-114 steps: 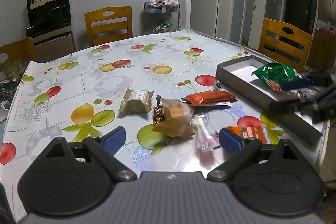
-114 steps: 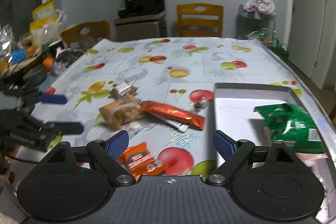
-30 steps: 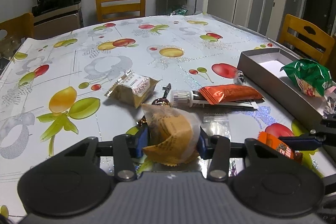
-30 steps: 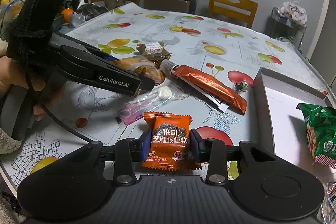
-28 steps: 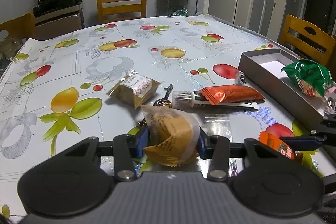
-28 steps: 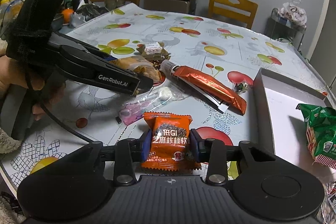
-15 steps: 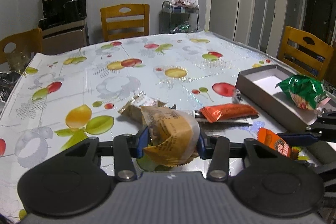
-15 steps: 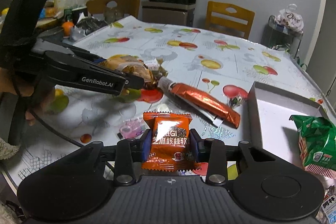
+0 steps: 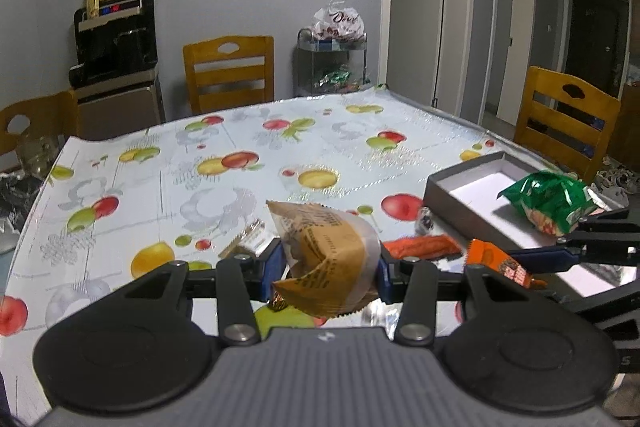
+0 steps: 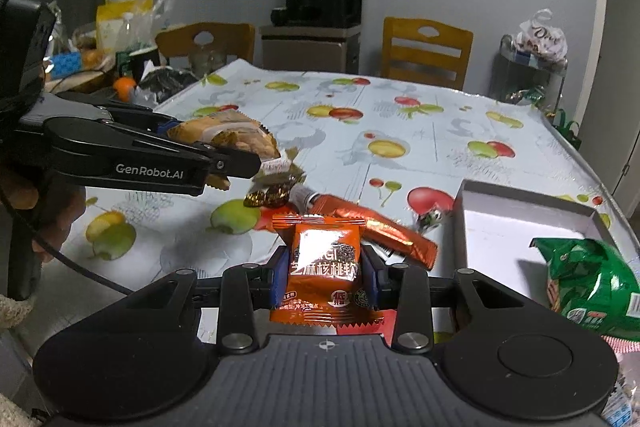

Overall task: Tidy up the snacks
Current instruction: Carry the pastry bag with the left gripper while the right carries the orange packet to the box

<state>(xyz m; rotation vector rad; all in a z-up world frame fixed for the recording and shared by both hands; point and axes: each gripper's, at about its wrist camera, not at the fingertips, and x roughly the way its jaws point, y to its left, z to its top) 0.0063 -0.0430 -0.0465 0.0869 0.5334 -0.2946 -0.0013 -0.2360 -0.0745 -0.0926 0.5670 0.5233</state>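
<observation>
My left gripper (image 9: 326, 269) is shut on a tan wrapped pastry (image 9: 330, 259) and holds it above the fruit-print table (image 9: 240, 147). That same pastry (image 10: 228, 135) shows at the left of the right wrist view, between the left gripper's fingers (image 10: 224, 163). My right gripper (image 10: 325, 277) is shut on a small orange snack packet (image 10: 325, 263), also lifted off the table; the packet (image 9: 496, 263) appears at the right of the left wrist view. A grey open box (image 10: 520, 223) on the right holds a green bag (image 10: 592, 283).
Left on the table are a long orange bar (image 10: 380, 227), a small wrapped cake (image 10: 276, 173), a dark foil candy (image 10: 266, 197) and a round candy (image 10: 430, 219). Wooden chairs (image 9: 230, 71) ring the table. A cluttered side table (image 10: 100, 67) stands at far left.
Both grippers have risen with their snacks, so the table items look lower and farther. The left gripper's pastry now hides most of the small wrapped cake.
</observation>
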